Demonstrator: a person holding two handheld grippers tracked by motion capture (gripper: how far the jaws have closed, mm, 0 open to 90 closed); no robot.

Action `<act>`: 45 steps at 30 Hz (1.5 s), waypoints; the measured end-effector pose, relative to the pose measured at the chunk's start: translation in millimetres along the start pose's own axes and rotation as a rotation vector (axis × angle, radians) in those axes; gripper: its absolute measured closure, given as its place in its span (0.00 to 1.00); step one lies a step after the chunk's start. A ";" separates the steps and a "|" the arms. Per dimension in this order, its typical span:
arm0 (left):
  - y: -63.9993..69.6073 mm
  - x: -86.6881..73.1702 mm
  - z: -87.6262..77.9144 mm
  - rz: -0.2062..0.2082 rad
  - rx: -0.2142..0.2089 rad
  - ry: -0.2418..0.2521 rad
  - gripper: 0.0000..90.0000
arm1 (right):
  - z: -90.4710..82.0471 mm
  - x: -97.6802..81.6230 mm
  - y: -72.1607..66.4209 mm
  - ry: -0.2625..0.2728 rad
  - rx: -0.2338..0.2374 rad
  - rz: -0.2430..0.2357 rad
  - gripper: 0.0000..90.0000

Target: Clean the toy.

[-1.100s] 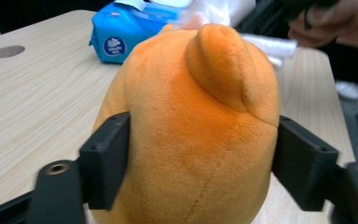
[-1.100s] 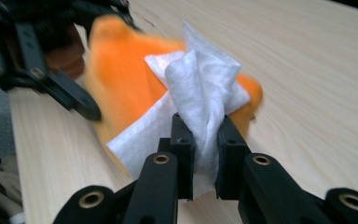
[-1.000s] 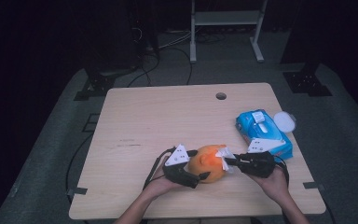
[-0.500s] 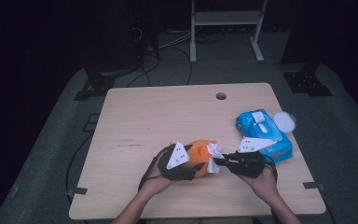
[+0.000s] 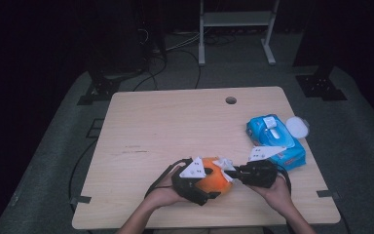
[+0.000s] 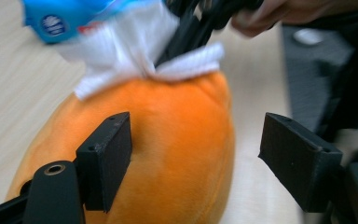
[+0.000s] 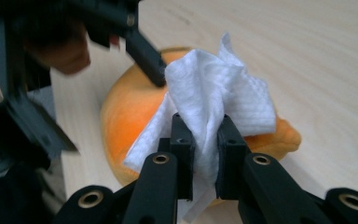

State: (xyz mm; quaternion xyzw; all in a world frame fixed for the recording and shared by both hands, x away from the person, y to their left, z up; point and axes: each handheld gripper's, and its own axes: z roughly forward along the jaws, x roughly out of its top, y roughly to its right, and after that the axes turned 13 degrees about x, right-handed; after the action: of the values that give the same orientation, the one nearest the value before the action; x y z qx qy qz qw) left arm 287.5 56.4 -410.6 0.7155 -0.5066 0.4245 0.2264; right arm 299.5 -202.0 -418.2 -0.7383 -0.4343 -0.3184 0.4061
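Orange plush toy (image 5: pixel 213 179) sits low centre of the high view, close to the table's (image 5: pixel 175 122) near edge, between both hands. Left gripper (image 5: pixel 202 187) flanks it from lower left; in the left gripper view its jaws stand apart, left pad against the plush (image 6: pixel 168 140), right pad clear with a gap; they have just been opening a little, toy between them. Right gripper (image 5: pixel 231 173) comes in from the right, jaws clamped on a white wipe (image 7: pixel 214 98) draped over the toy's top. Blue wipes pack (image 5: pixel 275 141) lies right of centre, near the table's right edge, a white lid (image 5: pixel 297 126) just beyond it at the edge. Upper and left table area is bare wood, a cable hole (image 5: pixel 231 100) near the far edge. Little room below the hands before the front edge.
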 end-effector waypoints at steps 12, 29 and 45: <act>-8.6 -8.0 8.9 -0.027 0.102 0.010 0.22 | -3.6 -12.7 -15.9 -0.068 0.006 -0.063 0.88; -3.3 -8.5 20.6 -0.003 0.088 0.003 0.08 | -1.0 -13.7 -24.0 -0.118 0.028 -0.113 0.88; -0.8 -14.2 22.3 -0.010 0.094 -0.027 0.27 | -35.7 -19.6 -8.0 -0.041 -0.030 -0.059 0.88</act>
State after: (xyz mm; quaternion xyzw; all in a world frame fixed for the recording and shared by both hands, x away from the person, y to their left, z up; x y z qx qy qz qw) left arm 294.8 47.4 -434.4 0.7335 -0.4854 0.4371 0.1880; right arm 279.8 -238.5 -415.1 -0.7376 -0.4594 -0.3216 0.3762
